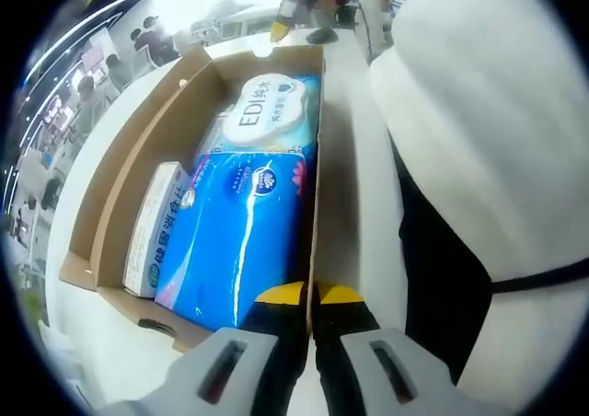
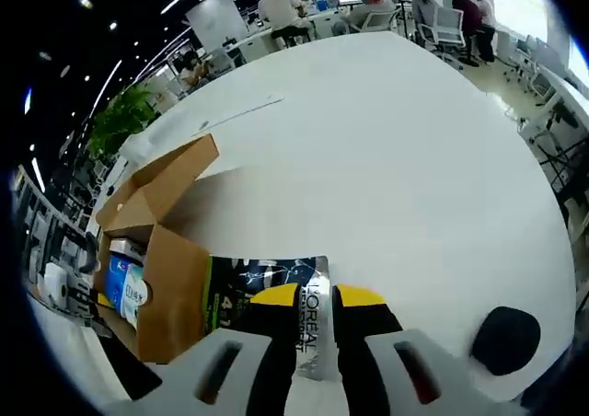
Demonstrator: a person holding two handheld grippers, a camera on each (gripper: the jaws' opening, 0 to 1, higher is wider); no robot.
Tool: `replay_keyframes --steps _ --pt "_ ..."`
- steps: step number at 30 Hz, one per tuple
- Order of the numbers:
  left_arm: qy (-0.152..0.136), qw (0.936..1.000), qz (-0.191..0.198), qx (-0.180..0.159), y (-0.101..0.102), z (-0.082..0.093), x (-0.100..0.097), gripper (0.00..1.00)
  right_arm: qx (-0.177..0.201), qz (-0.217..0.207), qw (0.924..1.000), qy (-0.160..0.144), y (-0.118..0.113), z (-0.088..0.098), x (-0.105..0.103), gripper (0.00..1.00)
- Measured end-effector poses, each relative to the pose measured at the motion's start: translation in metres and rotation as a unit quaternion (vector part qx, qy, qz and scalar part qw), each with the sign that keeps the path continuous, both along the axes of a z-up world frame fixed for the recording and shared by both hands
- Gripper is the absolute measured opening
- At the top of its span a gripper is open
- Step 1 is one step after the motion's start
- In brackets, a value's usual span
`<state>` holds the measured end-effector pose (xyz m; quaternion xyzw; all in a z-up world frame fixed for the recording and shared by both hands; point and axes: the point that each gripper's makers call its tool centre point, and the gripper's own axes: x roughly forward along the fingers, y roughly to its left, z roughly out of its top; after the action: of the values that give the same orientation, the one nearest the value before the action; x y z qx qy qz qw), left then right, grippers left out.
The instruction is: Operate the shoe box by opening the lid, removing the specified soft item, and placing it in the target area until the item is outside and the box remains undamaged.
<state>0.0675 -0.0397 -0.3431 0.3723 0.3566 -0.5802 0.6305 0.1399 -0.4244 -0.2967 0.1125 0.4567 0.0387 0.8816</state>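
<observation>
A: Open office behind, people at desks; a wide white table [image 2: 396, 149] carries the cardboard shoe box [image 1: 110, 204], flaps already folded open.

B: How far along, then?

A: Lid done; the L'Oréal sachet [image 2: 276, 319] looks outside the box, just beside its wall, pinched by the right gripper [image 2: 315, 298]; setting it down remains, I judge.

B: The other?

A: The left gripper [image 1: 310, 294] clamps the box's side wall, steadying it; blue tissue packs [image 1: 244, 241] lie inside.

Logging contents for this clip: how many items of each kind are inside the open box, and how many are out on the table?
Blue tissue packs in the cardboard box: 2
White carton in the box: 1
L'Oreal sachet out on the table, held in the right gripper: 1
Total: 4
</observation>
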Motion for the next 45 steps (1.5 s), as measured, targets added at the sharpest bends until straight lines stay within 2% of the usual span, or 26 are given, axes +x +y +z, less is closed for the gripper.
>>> replay_keyframes --steps 4,7,10,14,16,19,23,26,28,30,31,33,40,45 --pt "0.000 1.0000 0.000 0.000 0.000 0.000 0.000 0.02 -0.024 0.017 0.9989 -0.036 0.005 0.009 0.005 0.13" --pt "0.000 1.0000 0.000 0.000 0.000 0.000 0.000 0.02 -0.035 0.036 0.9973 -0.054 0.013 0.011 0.005 0.15" --pt "0.000 1.0000 0.000 0.000 0.000 0.001 0.000 0.02 -0.033 0.035 0.9968 -0.065 0.020 0.013 0.004 0.18" --pt "-0.001 1.0000 0.001 0.000 0.000 0.001 0.000 0.02 -0.047 0.032 0.9950 -0.082 0.029 0.009 0.006 0.22" --pt "-0.001 1.0000 0.002 0.001 0.000 0.001 0.000 0.02 -0.042 0.037 0.9946 -0.088 0.036 0.004 0.007 0.25" --pt "-0.001 1.0000 0.001 0.001 0.000 0.001 0.000 0.02 -0.035 0.035 0.9953 -0.084 0.043 -0.002 0.009 0.27" --pt "0.000 1.0000 0.001 0.002 0.000 0.001 0.000 0.02 -0.062 0.048 0.9928 -0.091 0.048 -0.004 0.009 0.31" --pt "-0.001 1.0000 0.001 0.002 0.000 0.002 -0.001 0.02 -0.066 0.042 0.9929 -0.089 0.050 -0.011 0.004 0.33" --pt "-0.001 1.0000 0.001 0.002 0.000 0.002 -0.001 0.02 -0.063 0.036 0.9935 -0.088 0.054 -0.017 0.001 0.40" --pt "-0.001 1.0000 0.001 0.002 0.000 0.001 -0.001 0.02 -0.087 0.042 0.9906 -0.097 0.056 -0.021 -0.001 0.48" --pt "-0.001 1.0000 0.001 0.002 0.000 0.001 -0.001 0.02 -0.086 0.043 0.9906 -0.097 0.058 -0.022 -0.001 0.49" --pt "0.000 1.0000 0.001 0.003 0.000 0.001 -0.001 0.02 -0.084 0.042 0.9917 -0.089 0.061 -0.026 -0.004 0.48" --pt "-0.001 1.0000 0.000 0.003 0.000 0.001 0.000 0.02 -0.080 0.042 0.9917 -0.092 0.065 -0.028 -0.005 0.48" --pt "-0.001 1.0000 0.000 0.003 0.000 0.001 0.000 0.02 -0.064 0.043 0.9933 -0.086 0.063 -0.039 -0.004 0.48"
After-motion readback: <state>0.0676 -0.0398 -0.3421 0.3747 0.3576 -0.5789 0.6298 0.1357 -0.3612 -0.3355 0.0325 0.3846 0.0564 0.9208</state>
